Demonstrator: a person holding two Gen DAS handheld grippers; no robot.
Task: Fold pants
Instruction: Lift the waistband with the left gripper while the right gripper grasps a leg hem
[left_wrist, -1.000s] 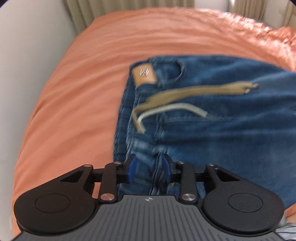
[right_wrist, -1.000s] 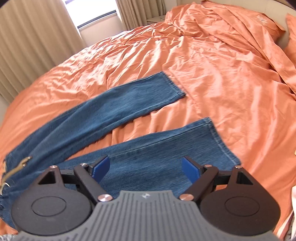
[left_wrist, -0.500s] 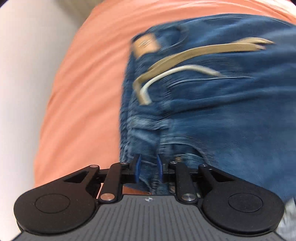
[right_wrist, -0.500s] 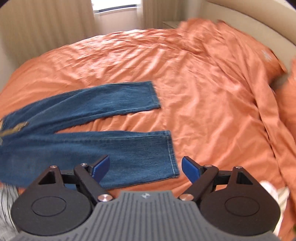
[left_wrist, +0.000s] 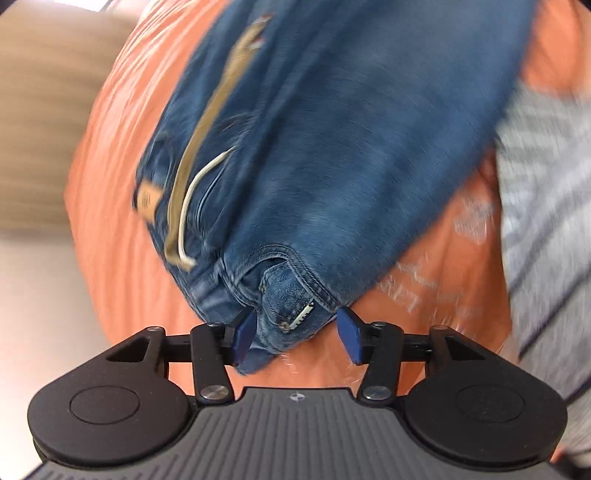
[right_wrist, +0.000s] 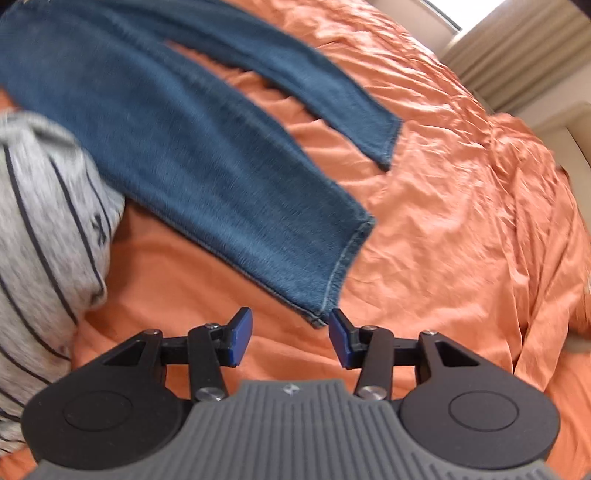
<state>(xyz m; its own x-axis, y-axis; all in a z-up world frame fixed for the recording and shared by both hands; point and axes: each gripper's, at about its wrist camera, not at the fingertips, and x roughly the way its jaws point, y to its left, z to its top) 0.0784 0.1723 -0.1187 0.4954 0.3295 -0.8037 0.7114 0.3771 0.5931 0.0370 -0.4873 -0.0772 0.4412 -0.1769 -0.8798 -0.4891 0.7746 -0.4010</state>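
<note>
Your left gripper (left_wrist: 297, 334) pointed steeply down at the waistband end of the pants (left_wrist: 332, 147), which lay spread on the orange bed cover (left_wrist: 122, 258). Its jaws had just been opening and stood apart. The near corner of the waistband sat between them, against the left pad; the right pad (left_wrist: 349, 339) stood clear of the denim. A tan drawstring (left_wrist: 207, 122) and a white cord (left_wrist: 192, 192) trailed across the seat of the pants toward the far side, with a tan leather patch (left_wrist: 147, 199) just left of them.

Your right gripper (right_wrist: 290, 341) also pointed down, at the cuff end. Its jaws had just been closing but stood apart, with only bed cover between them. The hem corner of the nearer leg (right_wrist: 321, 314) lay just beyond the right pad; whether it touched could not be told. The farther leg (right_wrist: 332, 99) ran beside the nearer one, its hem well apart from the gripper.

A grey striped garment (right_wrist: 44, 206) lay at the left in the right wrist view, touching the nearer leg's edge. Curtains (right_wrist: 517, 62) hung at the far right.
</note>
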